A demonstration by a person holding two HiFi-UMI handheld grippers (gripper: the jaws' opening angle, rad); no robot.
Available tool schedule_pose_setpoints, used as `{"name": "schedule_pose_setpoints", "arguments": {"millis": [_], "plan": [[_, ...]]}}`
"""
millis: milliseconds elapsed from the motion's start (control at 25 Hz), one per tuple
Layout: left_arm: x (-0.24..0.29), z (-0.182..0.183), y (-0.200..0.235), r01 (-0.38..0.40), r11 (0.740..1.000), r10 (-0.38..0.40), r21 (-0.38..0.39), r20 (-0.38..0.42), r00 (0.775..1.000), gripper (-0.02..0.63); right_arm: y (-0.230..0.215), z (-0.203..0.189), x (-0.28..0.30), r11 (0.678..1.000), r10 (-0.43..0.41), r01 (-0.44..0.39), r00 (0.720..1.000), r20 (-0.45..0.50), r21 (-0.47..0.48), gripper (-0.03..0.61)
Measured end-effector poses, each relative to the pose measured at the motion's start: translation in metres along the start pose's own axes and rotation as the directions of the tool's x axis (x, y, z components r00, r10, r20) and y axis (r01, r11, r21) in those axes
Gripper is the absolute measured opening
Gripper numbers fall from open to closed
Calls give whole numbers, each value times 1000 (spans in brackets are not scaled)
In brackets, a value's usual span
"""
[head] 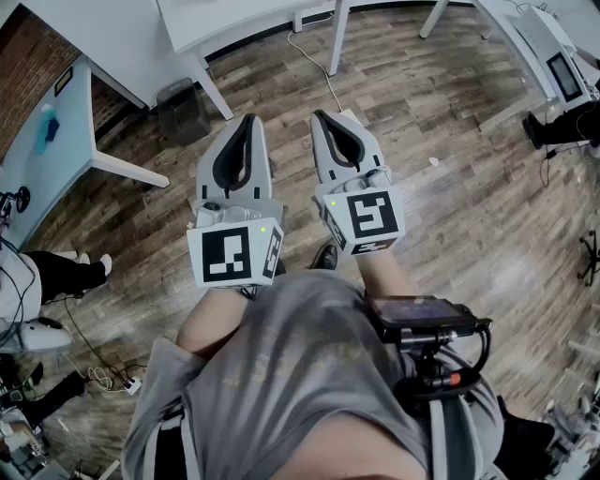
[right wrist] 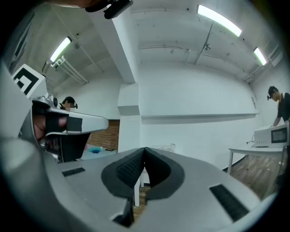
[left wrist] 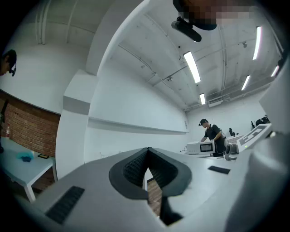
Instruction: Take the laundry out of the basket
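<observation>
Right now both claws sit side by side in front of the person's waist, over the wood floor (head: 450,187), tips pointing fwd. L claw (head: 251,120): pads pressed together, nothing btwn them. R claw (head: 321,116): same, shut tight & empty. The two are near each other, not touching.

Basket (right wrist: 163,147): seen only in the R gripper view, as a white lattice rim well ahead by the white wall, just above the claw tips & well apart from both claws. Laundry can't be made out from here.

Head view: white worktop (head: 225,23) ahead, dark bin (head: 183,111) beside its leg, cable (head: 314,66) trailing on the floor. L gripper view: a person (left wrist: 212,135) in dark clothes bent over a microwave (left wrist: 200,147) far off at R; brick wall (left wrist: 27,133) low at L.
</observation>
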State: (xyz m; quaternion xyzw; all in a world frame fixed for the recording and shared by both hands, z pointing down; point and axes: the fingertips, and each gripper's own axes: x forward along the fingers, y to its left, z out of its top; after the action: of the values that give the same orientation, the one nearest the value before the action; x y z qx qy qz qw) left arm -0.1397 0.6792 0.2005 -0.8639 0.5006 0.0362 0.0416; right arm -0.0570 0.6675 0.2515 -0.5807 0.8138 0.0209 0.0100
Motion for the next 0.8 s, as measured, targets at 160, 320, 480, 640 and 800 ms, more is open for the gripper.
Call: {"name": "schedule_pose_setpoints", "arguments": {"millis": [160,320,480,640,800], "plan": [[8,-3,-17,0,1000,0,3,-4,1000,8,-16,-3,-7,1000,2,-2,1000,0,4,8],[16,-8,-33,-6,1000,6,-2,-11,1000,8,-32,-10,-14,1000,13,-13,1000,-9,9,8],[26,-13,-51,-13,1000,13,1,-18,1000,8,-48,-15,-19,999,46,-45,999,-12,28,8],[35,-17,-58,-30,999,31,11,-27,999,8,-61,-21,-18,995,72,-72,997,-2,68,9],[40,-25,-50,-55,998,55,10,-48,997,8,-61,-32,-11,993,92,-89,995,-31,78,9]]}}
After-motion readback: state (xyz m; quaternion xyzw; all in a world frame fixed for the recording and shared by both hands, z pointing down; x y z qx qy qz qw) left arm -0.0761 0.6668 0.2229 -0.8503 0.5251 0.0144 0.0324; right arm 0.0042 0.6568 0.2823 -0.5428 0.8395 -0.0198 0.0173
